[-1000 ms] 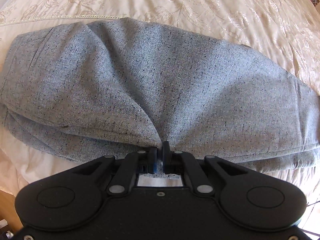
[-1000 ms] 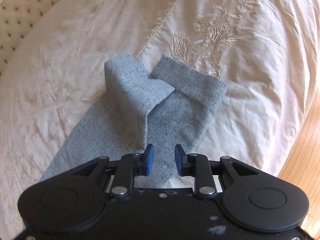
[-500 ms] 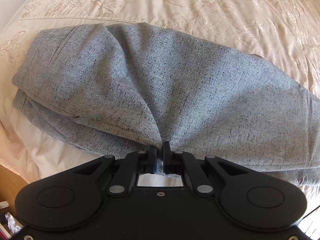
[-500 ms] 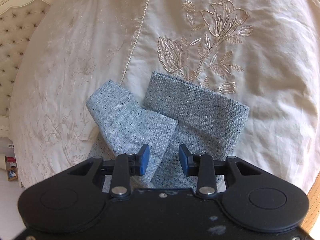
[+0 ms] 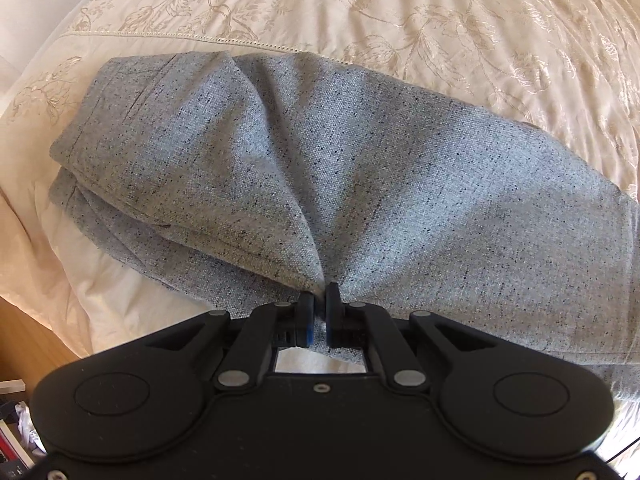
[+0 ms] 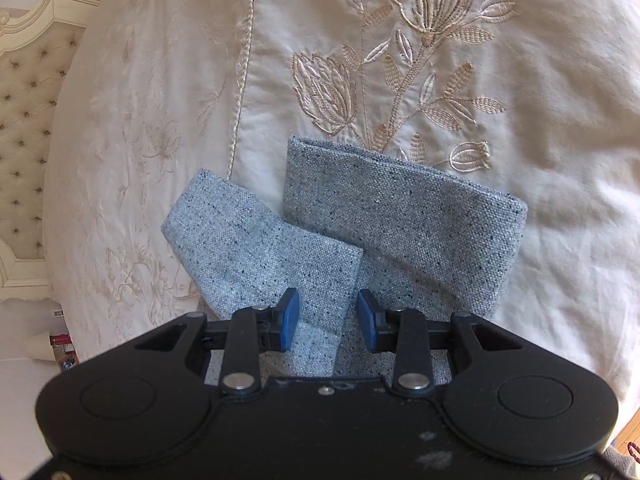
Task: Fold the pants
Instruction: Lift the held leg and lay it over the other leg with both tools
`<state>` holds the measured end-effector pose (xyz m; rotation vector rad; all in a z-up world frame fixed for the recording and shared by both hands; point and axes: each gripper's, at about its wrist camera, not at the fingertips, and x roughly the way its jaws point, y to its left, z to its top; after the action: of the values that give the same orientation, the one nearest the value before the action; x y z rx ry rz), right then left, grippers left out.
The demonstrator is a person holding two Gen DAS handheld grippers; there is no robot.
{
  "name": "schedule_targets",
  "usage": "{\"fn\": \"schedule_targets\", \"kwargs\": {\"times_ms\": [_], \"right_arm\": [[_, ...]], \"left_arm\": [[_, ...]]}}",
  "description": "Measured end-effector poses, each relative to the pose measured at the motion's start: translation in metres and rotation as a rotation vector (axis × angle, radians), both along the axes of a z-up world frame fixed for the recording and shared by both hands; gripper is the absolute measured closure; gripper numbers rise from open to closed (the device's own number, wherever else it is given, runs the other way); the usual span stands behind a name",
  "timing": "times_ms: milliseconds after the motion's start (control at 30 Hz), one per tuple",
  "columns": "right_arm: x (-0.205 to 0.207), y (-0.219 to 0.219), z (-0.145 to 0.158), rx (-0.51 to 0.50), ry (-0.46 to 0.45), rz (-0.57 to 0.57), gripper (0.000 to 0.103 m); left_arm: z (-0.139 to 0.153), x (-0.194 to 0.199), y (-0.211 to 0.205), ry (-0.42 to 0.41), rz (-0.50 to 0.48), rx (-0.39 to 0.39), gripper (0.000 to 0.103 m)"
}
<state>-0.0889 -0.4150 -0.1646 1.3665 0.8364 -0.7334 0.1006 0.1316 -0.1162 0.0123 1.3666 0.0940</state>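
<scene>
Grey speckled pants [image 5: 360,184] lie on a cream embroidered bedspread [image 5: 440,20]. In the left wrist view the waist end is bunched, with creases running to my left gripper [image 5: 318,300], which is shut on a pinch of the pants' near edge. In the right wrist view the two leg cuffs [image 6: 400,224] lie side by side, the left cuff [image 6: 256,244] overlapping the right leg. My right gripper [image 6: 327,312] is open just above the legs, its blue pads [image 6: 289,320] straddling the inner edge of the left leg. It holds nothing.
The bed's edge and wooden floor [image 5: 24,344] show at lower left in the left wrist view. A tufted cream headboard [image 6: 24,128] stands at the left of the right wrist view. Embroidered flowers [image 6: 400,80] lie beyond the cuffs.
The left gripper keeps its pinch while the waist end has shifted right and down in its view. The right gripper has moved toward the cuffs and lower; its jaws have opened wider.
</scene>
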Motion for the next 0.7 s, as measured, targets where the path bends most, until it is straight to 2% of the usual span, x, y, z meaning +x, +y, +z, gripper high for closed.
{"fn": "schedule_targets", "kwargs": {"times_ms": [33,67,167,233,300,367,467,567,633,700], "right_arm": [[0.003,0.002,0.003,-0.023,-0.006,0.021,0.075],[0.009,0.002,0.006,-0.064,-0.016,0.065,0.096],[0.027,0.011,0.036,-0.263,0.038,0.217,0.098],[0.033,0.023,0.071,-0.436,0.064,0.31,0.099],[0.025,0.035,0.107,-0.588,0.048,0.374,0.099],[0.011,0.044,0.126,-0.656,0.044,0.408,0.099],[-0.007,0.047,0.108,-0.639,0.143,0.44,0.099],[-0.02,0.045,0.063,-0.567,0.29,0.455,0.099],[-0.022,0.045,0.047,-0.543,0.319,0.456,0.099],[-0.021,0.044,0.047,-0.555,0.317,0.466,0.099]], "left_arm": [[0.0,0.0,-0.001,0.0,-0.002,0.002,0.096],[0.001,0.0,-0.002,-0.001,-0.004,0.004,0.096],[0.003,0.0,-0.003,-0.008,-0.005,0.005,0.096],[0.01,-0.001,-0.002,-0.023,-0.009,0.003,0.097],[0.021,-0.004,-0.002,-0.05,-0.015,-0.009,0.097],[0.031,-0.008,-0.002,-0.078,-0.033,-0.019,0.097],[0.031,-0.012,-0.001,-0.076,-0.056,-0.012,0.097],[0.014,-0.014,0.002,-0.03,-0.049,-0.004,0.097],[0.007,-0.014,0.001,-0.013,-0.049,0.001,0.097],[0.006,-0.015,-0.001,-0.014,-0.066,0.013,0.097]]}}
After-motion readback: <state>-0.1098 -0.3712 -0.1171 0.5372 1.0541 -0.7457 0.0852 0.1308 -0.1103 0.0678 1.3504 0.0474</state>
